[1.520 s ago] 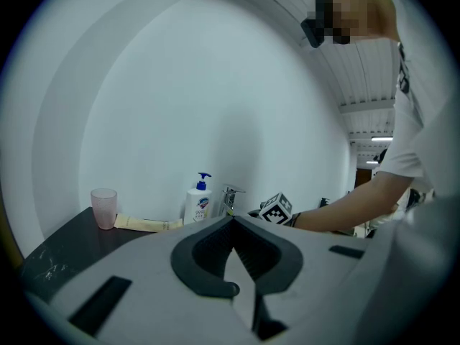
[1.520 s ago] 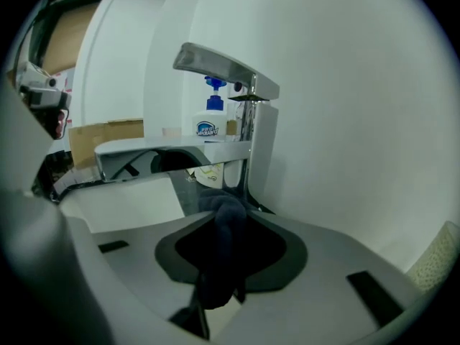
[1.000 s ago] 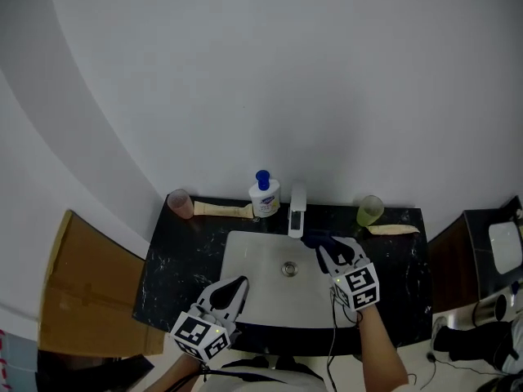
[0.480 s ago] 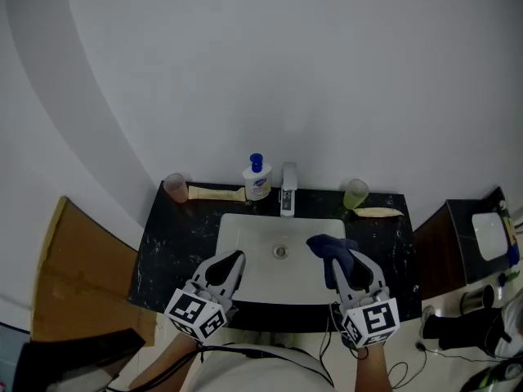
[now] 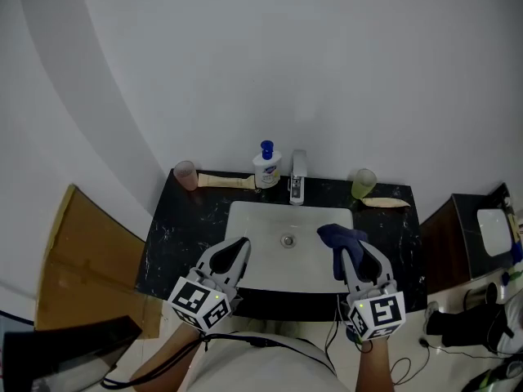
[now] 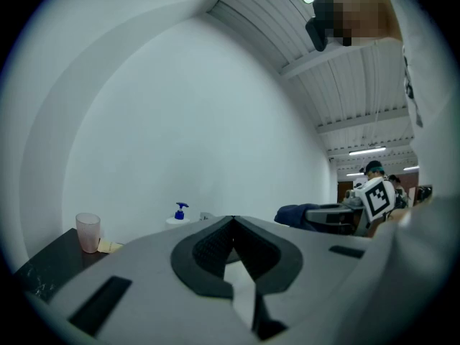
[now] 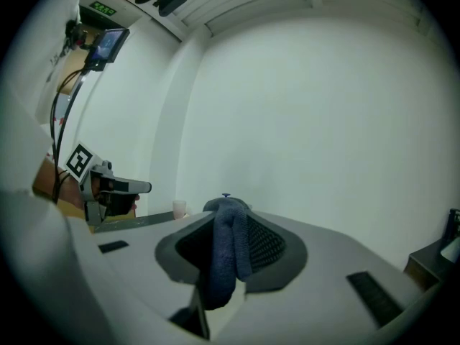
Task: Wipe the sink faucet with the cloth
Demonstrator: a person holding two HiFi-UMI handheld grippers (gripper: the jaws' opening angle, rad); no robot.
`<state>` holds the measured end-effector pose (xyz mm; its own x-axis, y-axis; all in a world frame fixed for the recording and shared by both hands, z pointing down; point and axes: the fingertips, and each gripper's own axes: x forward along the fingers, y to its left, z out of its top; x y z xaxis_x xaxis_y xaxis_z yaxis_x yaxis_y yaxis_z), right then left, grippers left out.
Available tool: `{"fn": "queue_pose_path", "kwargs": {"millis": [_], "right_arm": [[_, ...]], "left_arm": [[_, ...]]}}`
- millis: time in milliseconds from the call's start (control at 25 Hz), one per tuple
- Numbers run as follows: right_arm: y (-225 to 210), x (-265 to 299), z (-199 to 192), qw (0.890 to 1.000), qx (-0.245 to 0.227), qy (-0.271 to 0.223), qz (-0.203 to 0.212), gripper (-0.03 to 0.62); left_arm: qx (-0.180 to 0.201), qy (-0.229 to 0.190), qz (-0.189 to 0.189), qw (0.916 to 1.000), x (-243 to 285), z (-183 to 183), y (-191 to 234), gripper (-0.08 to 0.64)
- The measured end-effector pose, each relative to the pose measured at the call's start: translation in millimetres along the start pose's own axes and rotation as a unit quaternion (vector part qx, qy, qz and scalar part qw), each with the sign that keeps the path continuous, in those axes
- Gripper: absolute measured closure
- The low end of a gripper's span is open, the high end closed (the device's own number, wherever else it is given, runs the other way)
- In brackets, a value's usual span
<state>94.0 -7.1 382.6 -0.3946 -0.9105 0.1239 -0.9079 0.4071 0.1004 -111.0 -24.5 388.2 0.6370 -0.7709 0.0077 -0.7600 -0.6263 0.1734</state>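
The chrome faucet stands at the back rim of the white sink. My right gripper hovers over the basin's front right, shut on a dark blue cloth that bunches out past its tips. In the right gripper view the cloth hangs folded between the jaws of the right gripper. My left gripper hovers over the basin's front left, well short of the faucet. Its jaws meet at the tips in the left gripper view, so the left gripper is shut with nothing in it.
On the black counter behind the sink stand a pink cup, a soap pump bottle and a green cup. Beige strips lie beside both cups. A cardboard box is at the left, a dark cabinet at the right.
My right gripper has drawn back from the faucet with the cloth, toward the sink's front, and has risen. My left gripper has risen a little.
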Motion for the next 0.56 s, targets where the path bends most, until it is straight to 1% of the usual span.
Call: {"fn": "queue_pose_path", "kwargs": {"millis": [320,560], "right_arm": [[4.2,-1.3,0.8,1.0,0.002,-0.001,0.0,0.489],[9.6,-3.5,-2.6,1.0,0.005,0.006,0.004,0.489]], "left_arm": [[-0.001,0.003,-0.002,1.0,-2.1,-1.9,-1.1,0.558],[-0.006,0.014,0.001,0.9999,-6.0,-3.8,-2.9,0.558]]}}
